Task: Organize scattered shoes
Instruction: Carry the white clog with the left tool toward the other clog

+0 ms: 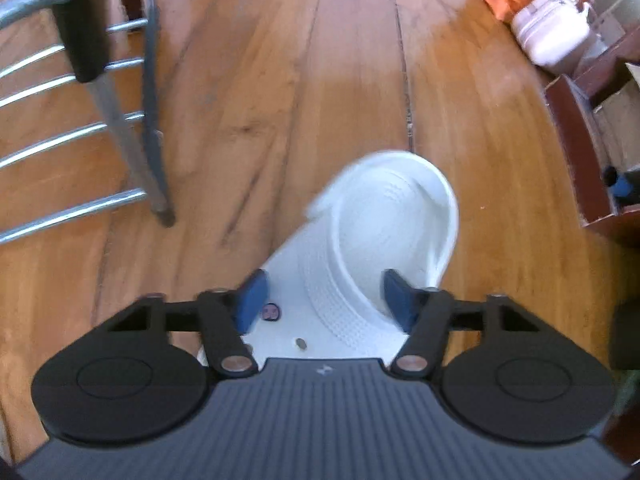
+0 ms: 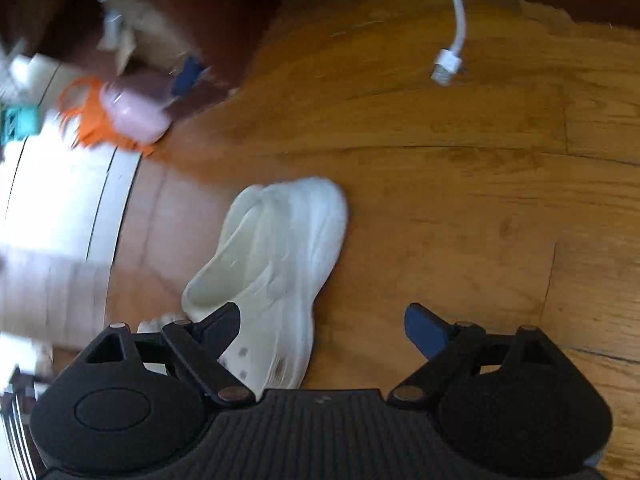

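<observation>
In the left wrist view a white clog (image 1: 372,240) sits between the blue pads of my left gripper (image 1: 326,298). The pads press its sides near the toe end, and the heel points away over the wooden floor (image 1: 260,100). In the right wrist view a second white clog (image 2: 276,264) lies on its side on the floor (image 2: 460,200). My right gripper (image 2: 324,330) is open; its left finger (image 2: 222,322) overlaps the clog's toe end and its right pad (image 2: 424,330) is over bare floor.
A metal rack with chrome rungs (image 1: 72,128) stands at left. A pink case on an orange bag (image 1: 548,32) and dark wooden furniture (image 1: 576,148) are at right. A white cable with a plug (image 2: 448,64) lies on the floor ahead of the right gripper.
</observation>
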